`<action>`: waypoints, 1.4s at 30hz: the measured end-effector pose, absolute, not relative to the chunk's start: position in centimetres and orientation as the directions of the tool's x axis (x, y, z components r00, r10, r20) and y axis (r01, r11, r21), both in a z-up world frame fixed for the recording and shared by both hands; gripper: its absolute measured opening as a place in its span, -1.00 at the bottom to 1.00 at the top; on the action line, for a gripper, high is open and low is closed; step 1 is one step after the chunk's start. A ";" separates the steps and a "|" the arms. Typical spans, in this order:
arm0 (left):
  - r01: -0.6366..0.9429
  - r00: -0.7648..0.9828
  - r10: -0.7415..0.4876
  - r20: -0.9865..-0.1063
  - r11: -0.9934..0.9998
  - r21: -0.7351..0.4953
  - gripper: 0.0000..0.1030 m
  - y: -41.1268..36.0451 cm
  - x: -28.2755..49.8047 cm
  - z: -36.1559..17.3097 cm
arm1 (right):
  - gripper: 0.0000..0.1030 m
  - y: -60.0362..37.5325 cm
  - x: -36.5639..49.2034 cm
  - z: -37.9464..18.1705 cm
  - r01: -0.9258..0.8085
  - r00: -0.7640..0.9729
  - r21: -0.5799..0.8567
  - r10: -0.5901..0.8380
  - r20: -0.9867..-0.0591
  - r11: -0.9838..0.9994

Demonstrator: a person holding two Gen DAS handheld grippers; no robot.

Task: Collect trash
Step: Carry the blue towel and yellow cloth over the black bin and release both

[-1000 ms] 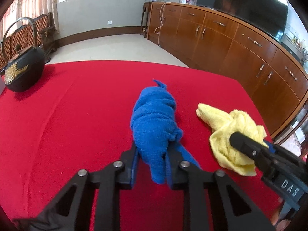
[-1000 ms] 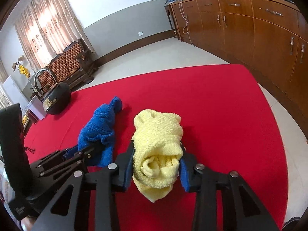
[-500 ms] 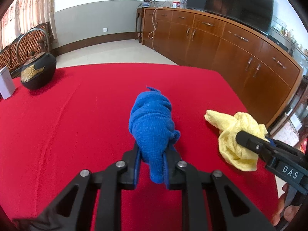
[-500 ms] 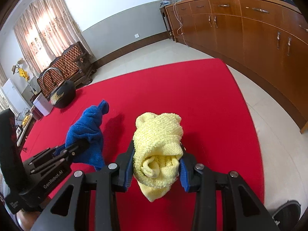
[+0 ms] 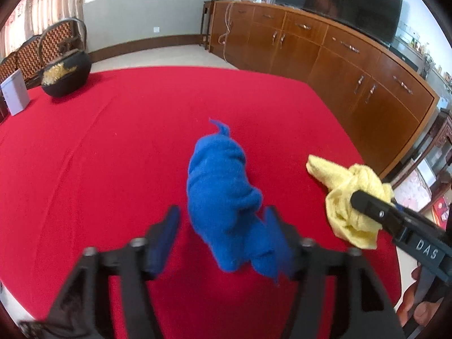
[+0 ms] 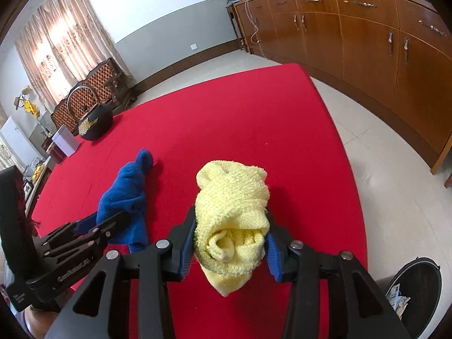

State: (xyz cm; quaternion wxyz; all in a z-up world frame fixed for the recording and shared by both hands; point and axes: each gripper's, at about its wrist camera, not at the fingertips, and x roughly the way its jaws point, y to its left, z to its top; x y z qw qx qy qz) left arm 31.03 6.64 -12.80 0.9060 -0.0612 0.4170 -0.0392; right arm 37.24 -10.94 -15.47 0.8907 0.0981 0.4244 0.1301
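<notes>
A crumpled blue cloth [image 5: 217, 180] lies on the red table [image 5: 113, 155] between the jaws of my left gripper [image 5: 221, 214]. Those jaws are opening: the left pad stands clear of the cloth, while the cloth's near end rests against the right pad. My right gripper [image 6: 230, 226] holds a balled yellow cloth [image 6: 231, 203] between its blue pads, above the table near its right edge. Its jaws are opening slightly, but the cloth still sits between the pads. The blue cloth [image 6: 127, 189] and the left gripper [image 6: 113, 220] show at lower left in the right wrist view.
A black kettle [image 5: 66, 76] and a white box [image 5: 14, 93] stand at the table's far left. A round black bin [image 6: 415, 285] holding paper scraps sits on the floor past the table's right edge. Wooden cabinets [image 5: 353, 65] line the right wall.
My left jaws have spread off the blue cloth, which now slumps on the table. Both grippers have drawn back toward the near right corner, and the bin has come into view.
</notes>
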 end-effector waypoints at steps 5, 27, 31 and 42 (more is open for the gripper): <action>0.023 0.662 -0.108 -0.741 0.992 -0.124 0.46 6.7 31.8 -12.9 | -0.04 -11.1 37.6 -15.8 -0.143 0.599 0.285 0.312 -0.738 0.948; 0.123 0.687 -0.207 -0.696 0.978 -0.170 -0.28 4.2 23.3 -9.5 | -0.21 -14.3 29.3 -11.0 -0.139 0.662 0.287 0.304 -0.685 0.948; 0.179 0.682 -0.252 -0.687 0.968 -0.177 -0.28 2.2 20.9 -8.3 | -0.21 -15.8 25.7 -9.8 -0.115 0.679 0.287 0.286 -0.676 0.951; 0.367 0.625 -0.390 -0.676 0.911 -0.187 -0.28 -5.4 16.7 -6.9 | -0.21 -22.5 15.8 -8.1 0.034 0.727 0.287 0.174 -0.664 0.957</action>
